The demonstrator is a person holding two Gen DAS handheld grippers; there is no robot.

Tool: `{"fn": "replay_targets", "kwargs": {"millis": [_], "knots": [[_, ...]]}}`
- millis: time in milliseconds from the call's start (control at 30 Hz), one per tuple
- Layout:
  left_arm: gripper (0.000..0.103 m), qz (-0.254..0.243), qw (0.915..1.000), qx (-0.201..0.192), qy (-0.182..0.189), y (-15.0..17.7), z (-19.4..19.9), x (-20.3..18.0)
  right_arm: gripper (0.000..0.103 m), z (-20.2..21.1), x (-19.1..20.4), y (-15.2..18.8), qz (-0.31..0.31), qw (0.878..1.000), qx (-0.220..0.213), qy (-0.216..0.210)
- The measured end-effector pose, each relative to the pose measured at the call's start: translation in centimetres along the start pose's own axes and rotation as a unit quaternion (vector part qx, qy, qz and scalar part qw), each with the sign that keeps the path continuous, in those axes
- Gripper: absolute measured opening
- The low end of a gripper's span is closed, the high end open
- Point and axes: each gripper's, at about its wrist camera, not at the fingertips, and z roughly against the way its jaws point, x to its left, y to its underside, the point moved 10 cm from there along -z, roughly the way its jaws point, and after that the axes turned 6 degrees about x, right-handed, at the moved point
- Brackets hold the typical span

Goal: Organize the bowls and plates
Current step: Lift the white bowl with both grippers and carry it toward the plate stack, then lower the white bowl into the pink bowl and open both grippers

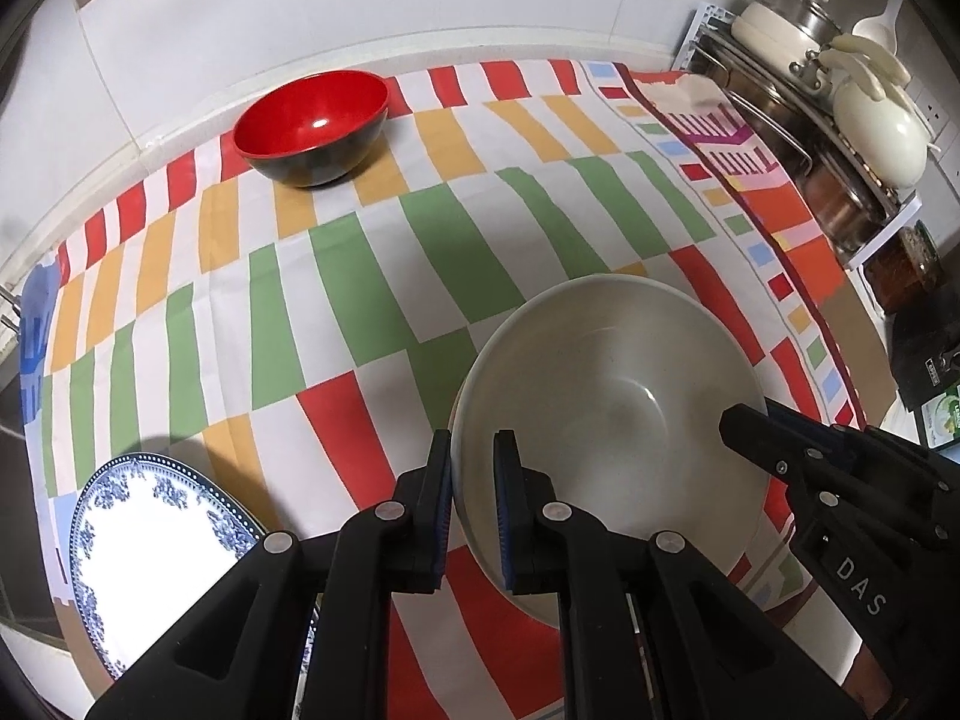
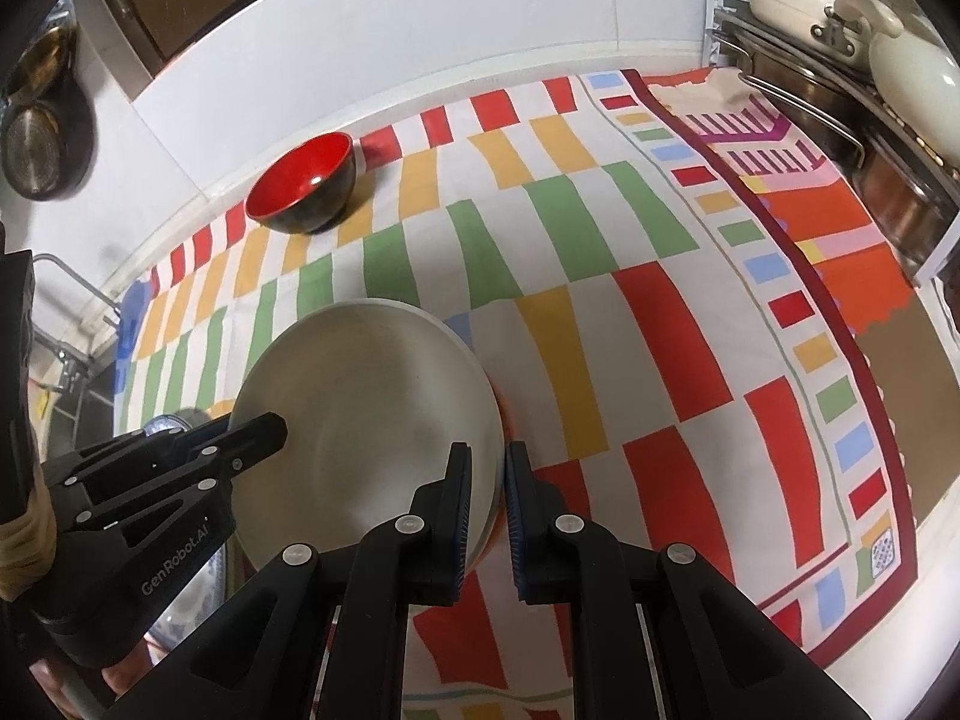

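Left hand-held gripper (image 1: pixel 474 468) and right hand-held gripper (image 2: pixel 487 477) each pinch opposite rims of the white bowl (image 1: pixel 612 384) over the striped cloth (image 1: pixel 360 276)

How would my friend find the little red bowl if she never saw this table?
Look at the tablecloth with red, yellow and green stripes that covers the counter. Go to its far edge by the white wall, where a small bowl stands alone. It is shiny red inside and black outside, unlike the big white bowl near the front and the blue-patterned plate at the front corner.
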Motion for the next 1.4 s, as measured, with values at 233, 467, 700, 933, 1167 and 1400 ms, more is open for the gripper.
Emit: {"fn": "replay_targets", "kwargs": {"millis": [233,467,700,933,1167,1400], "knots": [[0.023,0.002,0.9999,0.011,0.006,0.1,-0.7,0.0,0.014,-0.7,0.0,0.3,0.003,1.0,0.008,0.0],[0.035,-0.002,1.0,0.004,-0.003,0.1,-0.7,0.2,0.014,-1.2,0.1,0.4,0.01,1.0,0.006,0.007],[0.04,-0.005,0.9996,-0.021,-0.02,-0.4,0.5,1.0,0.025,-0.8,0.3,0.0,0.023,1.0,-0.008,0.017],[0.045,-0.009,0.9983,-0.045,-0.036,-1.1,2.1,1.9,0.025,0.4,1.1,-0.8,0.038,0.999,-0.028,0.019],[0.051,-0.001,0.9959,-0.077,-0.048,-2.1,4.3,3.3,0.025,1.3,2.2,-1.9,0.056,0.997,-0.045,0.017],[0.057,0.011,0.9922,-0.108,-0.063,-3.4,6.6,5.4,0.033,2.6,3.7,-3.8,0.073,0.995,-0.068,0.01]]}}
